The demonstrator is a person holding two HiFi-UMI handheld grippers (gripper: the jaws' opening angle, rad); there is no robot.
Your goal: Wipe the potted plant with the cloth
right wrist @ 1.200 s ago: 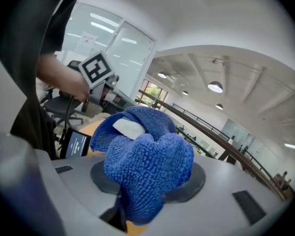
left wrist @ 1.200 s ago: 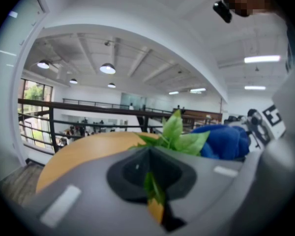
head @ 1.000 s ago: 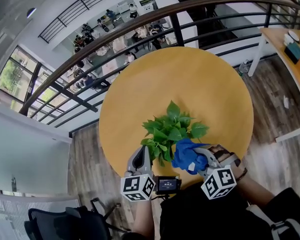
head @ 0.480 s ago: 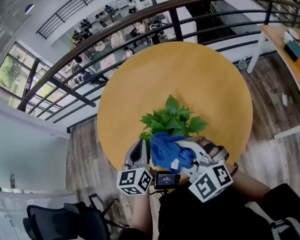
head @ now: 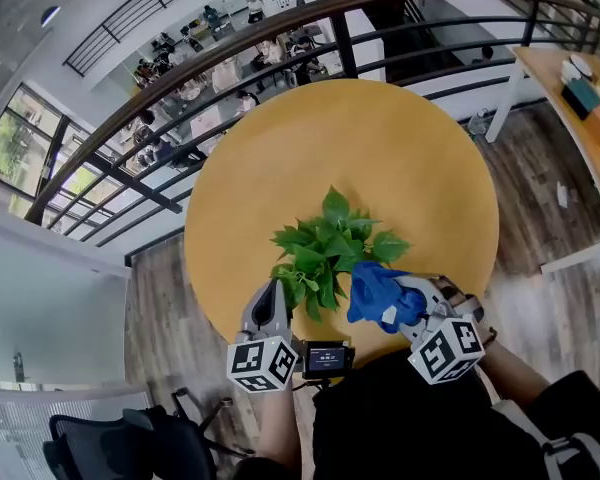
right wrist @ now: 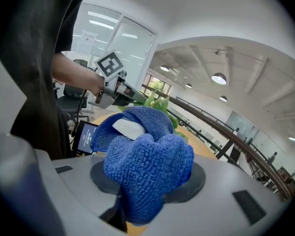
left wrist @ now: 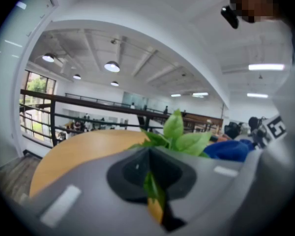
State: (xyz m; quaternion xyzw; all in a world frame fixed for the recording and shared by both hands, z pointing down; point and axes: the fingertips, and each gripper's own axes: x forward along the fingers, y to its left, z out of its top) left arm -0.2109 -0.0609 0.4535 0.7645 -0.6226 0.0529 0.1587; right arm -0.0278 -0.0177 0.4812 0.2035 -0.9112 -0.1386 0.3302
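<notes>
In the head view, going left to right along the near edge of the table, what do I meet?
left gripper, jaws shut on a plant leaf → small screen → blue cloth → right gripper holding it

the potted plant (head: 332,246) hides its own pot, and the cloth (right wrist: 146,173) buries the jaw tips of the right gripper (right wrist: 137,208).

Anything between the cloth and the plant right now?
Nothing visible. The cloth in the right gripper sits just right of the plant in the head view; the left gripper pinches a leaf on the other side.
</notes>
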